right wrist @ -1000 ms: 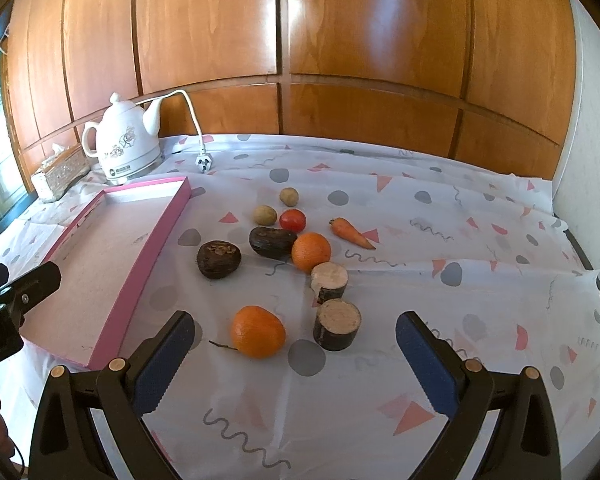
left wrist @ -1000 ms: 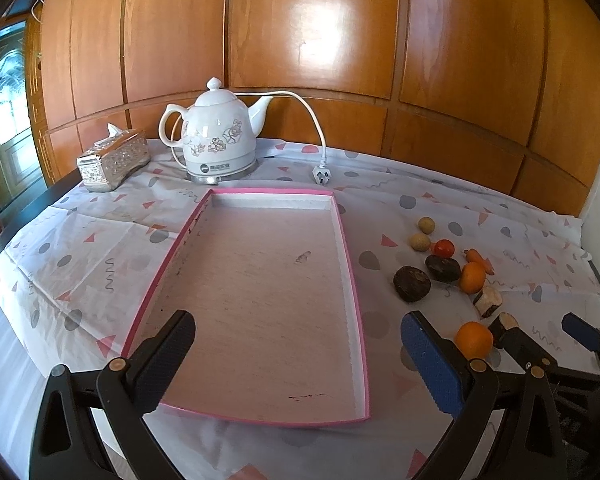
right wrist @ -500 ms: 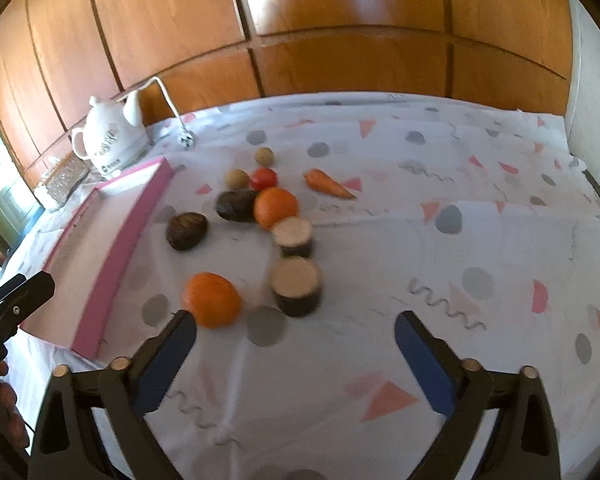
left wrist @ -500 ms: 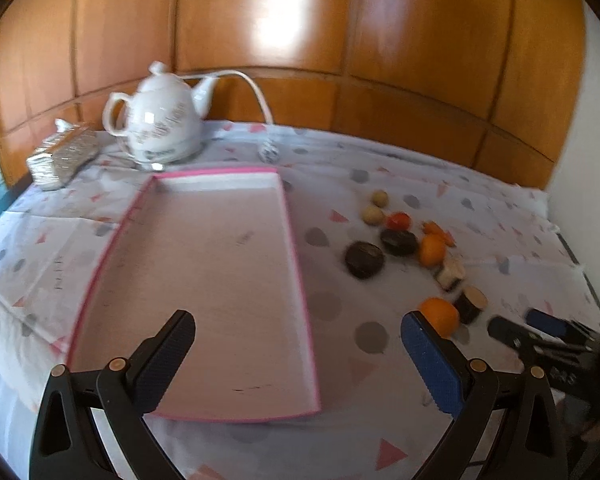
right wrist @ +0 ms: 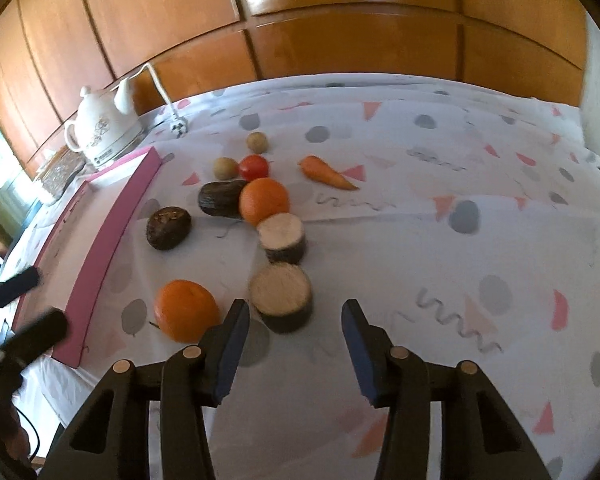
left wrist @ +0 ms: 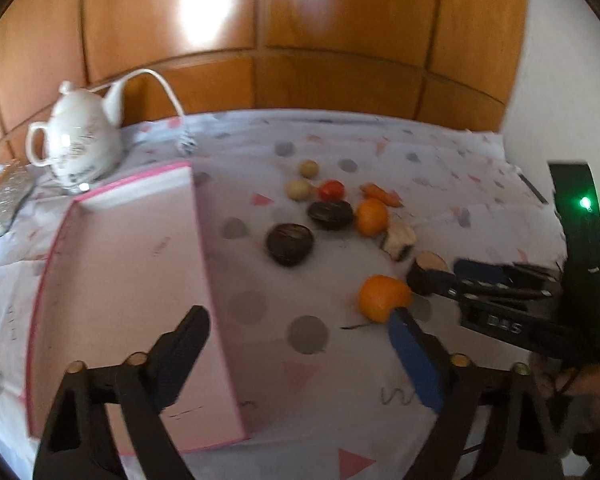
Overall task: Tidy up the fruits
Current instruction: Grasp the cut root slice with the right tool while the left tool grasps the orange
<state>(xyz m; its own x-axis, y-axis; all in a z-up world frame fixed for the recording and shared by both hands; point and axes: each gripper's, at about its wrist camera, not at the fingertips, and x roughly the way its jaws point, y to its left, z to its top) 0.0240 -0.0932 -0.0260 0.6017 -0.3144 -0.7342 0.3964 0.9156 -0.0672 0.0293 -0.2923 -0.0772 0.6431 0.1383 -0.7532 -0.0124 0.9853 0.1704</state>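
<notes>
The right gripper points down at the near cut stump-like piece, which lies just ahead of the jaws and slightly left of their centre line. The jaws are closing, at a middling gap, with nothing between the pads yet. That piece stands on end on the desk, pale cut face up, dark rind round the side. The near orange sits just left of the right gripper's left finger.

The left gripper hovers beside the pink tray, jaws wide but narrowing, nothing between them; the orange lies at its right fingertip. The right gripper appears nearer the stump piece.
</notes>
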